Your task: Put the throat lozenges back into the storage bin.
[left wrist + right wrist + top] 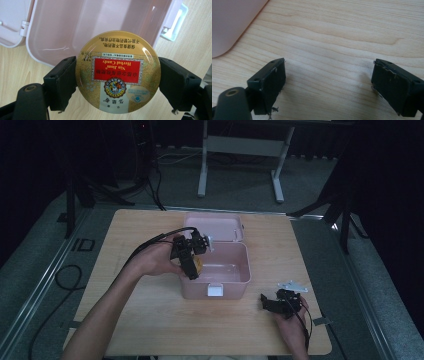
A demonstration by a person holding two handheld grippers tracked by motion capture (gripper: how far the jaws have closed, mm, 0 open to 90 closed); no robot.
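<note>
The left gripper (117, 82), jaws half-closed on the round candy tin (118, 72), holds it above the open pink box (62, 30), whose cavity lies at 12 o'clock; the right gripper (328, 85) rests wide open, empty.

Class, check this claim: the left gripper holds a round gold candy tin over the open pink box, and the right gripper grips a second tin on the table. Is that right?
Not quite. The right gripper holds nothing: the right gripper view shows its jaws apart over bare table. The left gripper does hold the candy tin over the open pink box.

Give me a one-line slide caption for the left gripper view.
Left hand-held gripper clamps a round gold candy tin by its edges above the open pink box on the wooden table.
</note>
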